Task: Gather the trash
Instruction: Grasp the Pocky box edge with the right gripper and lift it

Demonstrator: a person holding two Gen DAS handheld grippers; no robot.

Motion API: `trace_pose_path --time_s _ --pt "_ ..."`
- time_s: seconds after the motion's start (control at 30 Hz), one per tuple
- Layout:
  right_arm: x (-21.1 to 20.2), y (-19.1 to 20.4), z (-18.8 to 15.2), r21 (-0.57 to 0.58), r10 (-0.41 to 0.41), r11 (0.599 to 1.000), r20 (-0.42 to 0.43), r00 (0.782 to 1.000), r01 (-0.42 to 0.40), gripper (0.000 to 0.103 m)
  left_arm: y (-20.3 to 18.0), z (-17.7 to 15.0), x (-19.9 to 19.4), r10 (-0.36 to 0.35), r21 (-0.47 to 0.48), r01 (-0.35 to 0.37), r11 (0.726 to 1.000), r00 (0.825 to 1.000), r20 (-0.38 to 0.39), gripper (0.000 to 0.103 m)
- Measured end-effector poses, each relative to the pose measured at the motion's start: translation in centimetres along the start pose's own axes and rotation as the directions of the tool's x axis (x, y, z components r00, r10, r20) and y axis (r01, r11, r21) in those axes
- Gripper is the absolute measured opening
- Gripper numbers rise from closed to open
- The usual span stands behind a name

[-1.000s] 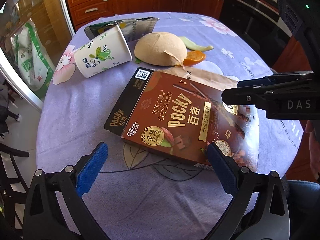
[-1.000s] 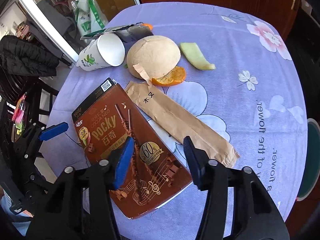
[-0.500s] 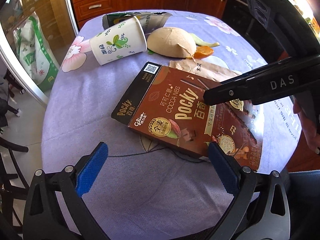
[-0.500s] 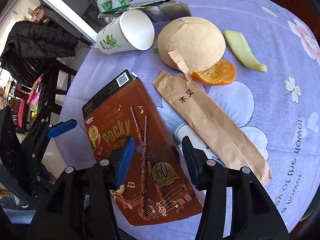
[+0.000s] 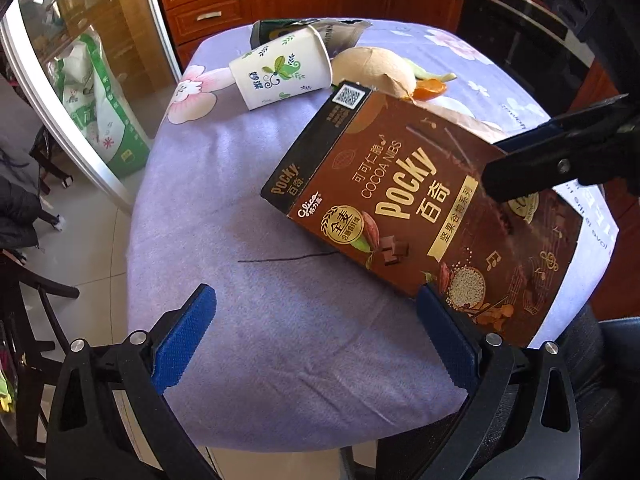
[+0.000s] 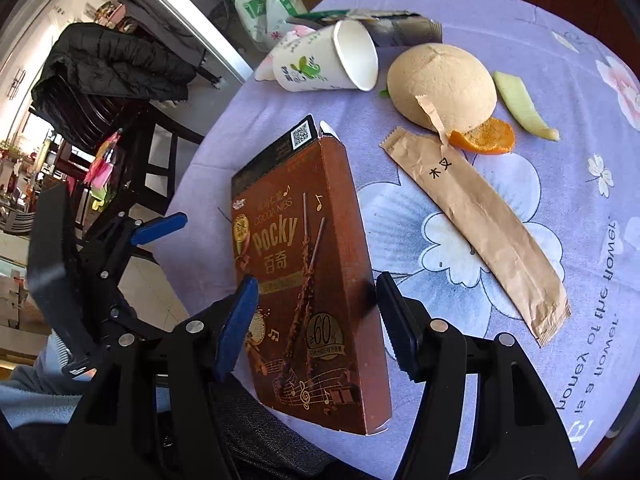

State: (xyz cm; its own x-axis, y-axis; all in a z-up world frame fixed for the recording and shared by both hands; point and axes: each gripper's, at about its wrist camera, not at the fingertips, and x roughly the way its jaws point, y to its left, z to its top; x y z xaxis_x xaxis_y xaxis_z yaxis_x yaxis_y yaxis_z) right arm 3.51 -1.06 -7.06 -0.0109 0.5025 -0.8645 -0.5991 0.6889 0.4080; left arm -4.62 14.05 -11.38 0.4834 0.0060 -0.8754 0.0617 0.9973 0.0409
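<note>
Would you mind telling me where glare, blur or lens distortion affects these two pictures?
Left wrist view: sun glare washes out the tablecloth beside the Pocky box; fisheye bends the cabinets. Right wrist view: the box is smeared near the right gripper; window side overexposed.

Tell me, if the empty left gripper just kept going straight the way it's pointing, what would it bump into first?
Probably the purple tablecloth: the left gripper points down at bare cloth. The Pocky box, held up by the right gripper, sits just right of that line, though depth is hard to judge.
</note>
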Motion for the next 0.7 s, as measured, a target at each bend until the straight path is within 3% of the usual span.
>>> trace_pose_path --time_s 0.07,0.13,0.3,0.43,0.63,0.7 --pt "-0.4 0.4 -0.1 -0.008 0.028 1.0 -0.014 1.0 -0.029 0.054 -0.3 -0.7 1.2 0.074 0.037 -0.072 0.997 0.996 -0.053 0.094" --pt "-0.2 0.9 -0.5 -0.023 -0.007 1.0 -0.022 1.0 0.006 0.054 0.3 -1.0 1.0 0.035 -0.013 -0.036 0.999 0.998 -0.055 0.091" --pt "0.4 1.3 -0.9 -0.01 -0.022 1.0 -0.029 0.999 0.021 0.055 1.4 -0.9 1.1 0.033 -0.06 -0.036 0.998 0.998 -0.052 0.085" --pt "-1.3 1.0 -0.5 0.023 0.055 0.998 0.011 0.998 -0.055 0.052 1.4 -0.7 1.2 0.041 -0.058 -0.043 0.997 0.998 -0.044 0.082" --pt "-2.5 1.2 0.1 0.031 0.057 0.998 0.028 0.998 -0.057 0.045 0.7 0.7 1.7 0.058 -0.059 -0.061 0.996 0.998 -0.04 0.072" --pt "-2.7 1.3 0.0 0.056 0.105 0.993 0.029 0.994 -0.106 0.043 0.8 1.1 1.9 0.049 -0.077 -0.052 0.996 0.998 -0.036 0.069"
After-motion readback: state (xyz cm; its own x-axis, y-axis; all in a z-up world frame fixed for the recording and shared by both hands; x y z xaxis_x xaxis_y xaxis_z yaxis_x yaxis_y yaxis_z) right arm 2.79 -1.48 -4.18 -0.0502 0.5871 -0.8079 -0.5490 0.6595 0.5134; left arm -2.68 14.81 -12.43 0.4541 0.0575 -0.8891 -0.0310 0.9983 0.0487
